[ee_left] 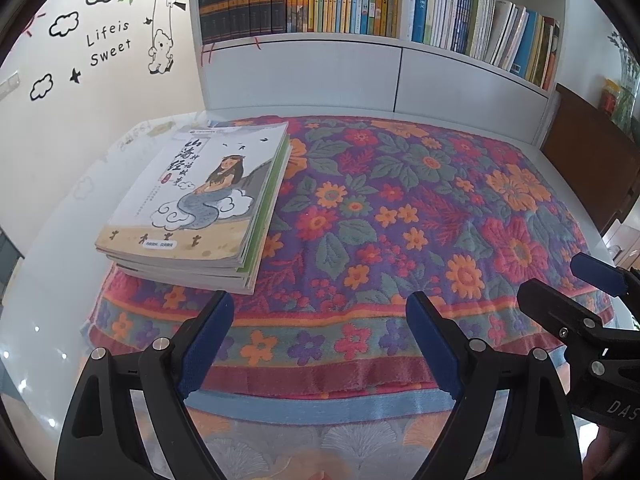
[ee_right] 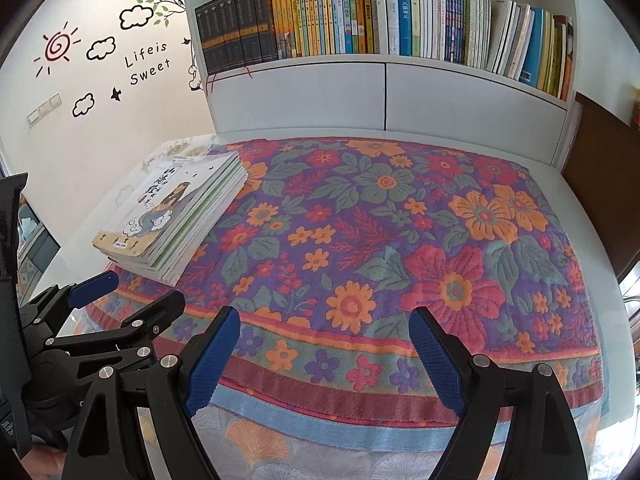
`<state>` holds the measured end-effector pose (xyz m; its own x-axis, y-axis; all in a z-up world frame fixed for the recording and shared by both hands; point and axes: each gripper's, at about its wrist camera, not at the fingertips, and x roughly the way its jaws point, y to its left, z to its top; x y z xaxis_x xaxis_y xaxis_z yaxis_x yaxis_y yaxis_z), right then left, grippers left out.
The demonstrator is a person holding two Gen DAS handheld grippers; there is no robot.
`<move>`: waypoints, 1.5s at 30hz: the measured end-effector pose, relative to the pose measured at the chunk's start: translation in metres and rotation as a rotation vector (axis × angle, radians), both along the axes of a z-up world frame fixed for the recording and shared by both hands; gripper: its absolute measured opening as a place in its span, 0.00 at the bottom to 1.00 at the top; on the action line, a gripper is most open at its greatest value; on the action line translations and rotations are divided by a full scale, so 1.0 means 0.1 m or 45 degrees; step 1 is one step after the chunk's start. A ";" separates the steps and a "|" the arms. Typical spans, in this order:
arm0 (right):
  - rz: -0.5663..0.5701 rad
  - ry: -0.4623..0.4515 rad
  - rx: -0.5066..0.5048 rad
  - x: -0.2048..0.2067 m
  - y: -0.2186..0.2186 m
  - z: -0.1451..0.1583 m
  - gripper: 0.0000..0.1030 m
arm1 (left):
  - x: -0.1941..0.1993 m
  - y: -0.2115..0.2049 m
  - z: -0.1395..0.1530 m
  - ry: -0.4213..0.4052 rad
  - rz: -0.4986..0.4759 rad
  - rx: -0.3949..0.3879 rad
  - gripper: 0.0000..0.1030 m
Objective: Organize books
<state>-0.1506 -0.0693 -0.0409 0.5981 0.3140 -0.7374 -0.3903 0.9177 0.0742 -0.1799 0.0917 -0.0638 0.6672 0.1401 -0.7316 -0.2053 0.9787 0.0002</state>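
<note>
A stack of several thin books (ee_left: 196, 208) lies flat at the left side of a floral cloth (ee_left: 400, 208); the top cover shows a mermaid drawing. The stack also shows in the right wrist view (ee_right: 172, 220). My left gripper (ee_left: 320, 320) is open and empty, just in front of the stack's near edge, over the cloth's front border. My right gripper (ee_right: 324, 332) is open and empty, to the right of the left one, over the cloth's front edge (ee_right: 360, 360). Each gripper shows in the other's view, the right (ee_left: 572, 292) and the left (ee_right: 132, 292).
A white bookshelf (ee_left: 340, 40) stands behind the table, packed with upright books (ee_right: 360, 20). The white table (ee_left: 60, 248) extends left of the cloth. A wall with decals (ee_left: 108, 44) is at the left. A dark wooden cabinet (ee_left: 592, 152) stands at the right.
</note>
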 end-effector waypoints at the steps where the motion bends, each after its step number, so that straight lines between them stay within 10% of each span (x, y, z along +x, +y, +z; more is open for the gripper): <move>1: -0.001 0.000 0.002 0.00 0.00 0.00 0.82 | 0.00 -0.01 0.00 -0.001 0.001 0.003 0.85; 45: -0.019 0.008 0.001 0.02 -0.10 -0.01 0.83 | 0.05 -0.13 -0.01 -0.003 -0.039 0.005 0.84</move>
